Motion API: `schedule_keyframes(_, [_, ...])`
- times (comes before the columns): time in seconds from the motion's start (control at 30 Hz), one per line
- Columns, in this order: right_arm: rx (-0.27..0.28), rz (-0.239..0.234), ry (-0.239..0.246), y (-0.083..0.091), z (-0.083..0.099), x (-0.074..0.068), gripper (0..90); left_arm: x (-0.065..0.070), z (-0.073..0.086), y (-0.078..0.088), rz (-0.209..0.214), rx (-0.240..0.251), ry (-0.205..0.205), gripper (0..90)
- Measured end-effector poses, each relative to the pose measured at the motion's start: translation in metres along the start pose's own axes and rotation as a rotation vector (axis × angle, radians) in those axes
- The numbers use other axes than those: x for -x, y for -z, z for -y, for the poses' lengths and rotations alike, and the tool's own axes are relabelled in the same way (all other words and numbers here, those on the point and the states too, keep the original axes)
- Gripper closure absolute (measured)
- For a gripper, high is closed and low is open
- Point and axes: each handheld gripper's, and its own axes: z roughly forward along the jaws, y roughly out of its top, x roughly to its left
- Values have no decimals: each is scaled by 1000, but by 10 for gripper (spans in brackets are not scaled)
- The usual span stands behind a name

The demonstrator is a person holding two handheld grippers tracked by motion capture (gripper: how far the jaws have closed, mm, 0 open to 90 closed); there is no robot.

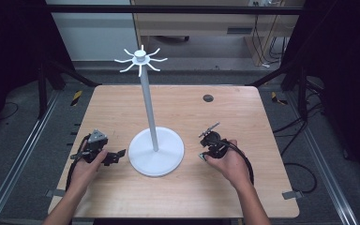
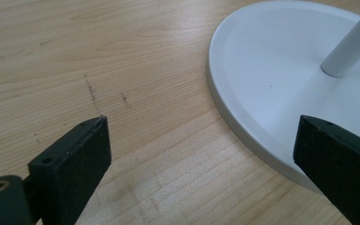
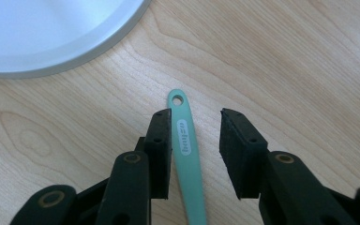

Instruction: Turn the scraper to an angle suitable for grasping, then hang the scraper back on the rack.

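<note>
A white stand (image 1: pixel 156 152) with a round base, a thin pole (image 1: pixel 148 103) and a ring of hooks (image 1: pixel 140 58) on top stands mid-table. A teal utensil handle (image 3: pixel 183 140) with a hanging hole at its tip lies flat on the wood. My right gripper (image 3: pixel 194 119) is low over it with the jaws apart; the handle runs between them, close against the left pad and clear of the right one. In the high view the right gripper (image 1: pixel 205 151) is just right of the base. My left gripper (image 1: pixel 115 157) rests left of the base, open and holding nothing (image 2: pixel 200 131).
The stand's base rim (image 2: pixel 243 122) lies just ahead of the left gripper's right jaw, and its edge (image 3: pixel 51 37) is up and to the left of the right gripper. A dark round grommet (image 1: pixel 208 98) sits in the table's far right. Cables trail from both grippers.
</note>
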Motion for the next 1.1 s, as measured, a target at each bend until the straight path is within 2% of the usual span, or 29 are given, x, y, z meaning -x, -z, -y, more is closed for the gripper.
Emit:
schedule_keyframes(0.3, [-39,-16,-7,-3,0,4,609,0,0,0,5,2,1,42])
schedule_keyframes(0.33, [-49,-16,9,-6,0,4,607,0,0,0,7,1,-1,43])
schedule_keyframes(0.5, [-78,-24,8,-14,-1,3,607,1,0,-1,11,-1,0,43])
schedule_keyframes(0.53, [-83,-22,24,-16,-1,4,607,1,0,-1,11,-2,0,43])
schedule_keyframes(0.7, [-106,-28,22,-21,-3,2,607,1,0,0,10,0,1,43])
schedule_keyframes(0.73, [-114,-26,41,-24,-3,3,608,2,0,-1,11,-5,-3,43])
schedule_keyframes(0.8, [-125,-31,24,-26,-5,2,614,2,0,-1,12,-4,-2,43])
schedule_keyframes(1.1, [-146,-46,28,-30,-4,6,653,1,0,-1,15,-2,1,43])
